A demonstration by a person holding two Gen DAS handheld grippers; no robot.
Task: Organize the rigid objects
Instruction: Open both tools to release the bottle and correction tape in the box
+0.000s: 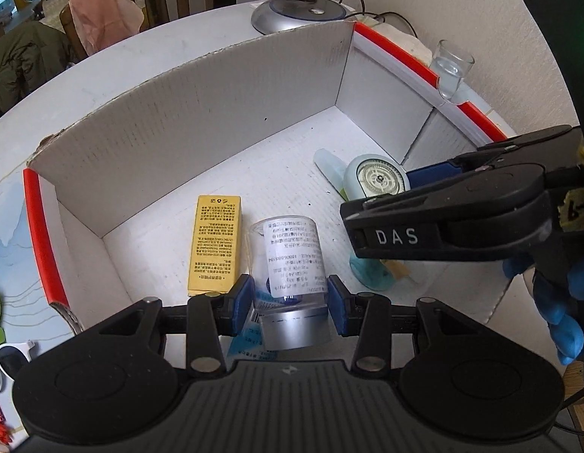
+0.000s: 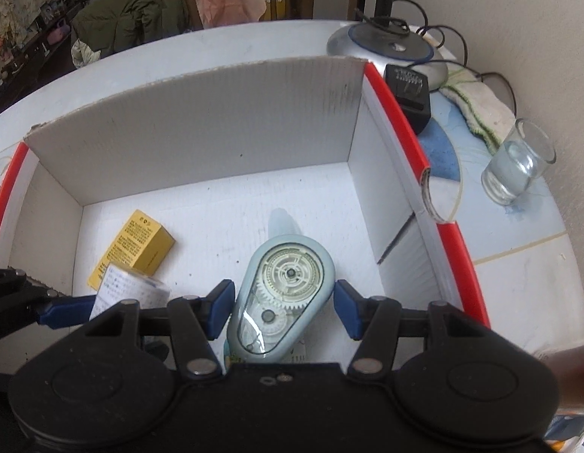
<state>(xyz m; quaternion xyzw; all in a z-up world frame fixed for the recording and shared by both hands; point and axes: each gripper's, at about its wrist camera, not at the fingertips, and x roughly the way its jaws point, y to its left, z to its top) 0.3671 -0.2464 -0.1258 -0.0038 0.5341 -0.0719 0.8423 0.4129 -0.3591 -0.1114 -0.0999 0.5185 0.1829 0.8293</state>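
Two grippers reach down into one white cardboard box (image 1: 201, 120) with red-edged side flaps, standing on a pale table (image 1: 114, 60).

Left wrist view: my left gripper (image 1: 290, 304) is clamped on a clear cylindrical jar (image 1: 288, 264) with a white printed label and a silver cap; both blue pads (image 1: 242, 302) press its sides near the cap end. The jar lies tilted over the near part of the box floor; I cannot tell whether it rests on the floor. Just left of it a yellow carton (image 1: 212, 243) lies flat on the floor, apart from the jar.

Right wrist view: my right gripper (image 2: 284, 309) holds a pale blue correction-tape dispenser (image 2: 282, 294) with visible gears, in the middle-right of the box. Its left pad (image 2: 221, 307) meets the dispenser's side; at the right pad a thin gap seems to show, so I cannot tell whether the grip is firm. A pale cap-like piece (image 2: 282, 222) lies just beyond the dispenser.

Outside the box, on the right, stand a glass of water (image 2: 518, 162), a black adapter (image 2: 409, 94) and, farther off, a silver lamp base (image 2: 382, 47). White sunglasses (image 1: 10, 358) lie on the near left.
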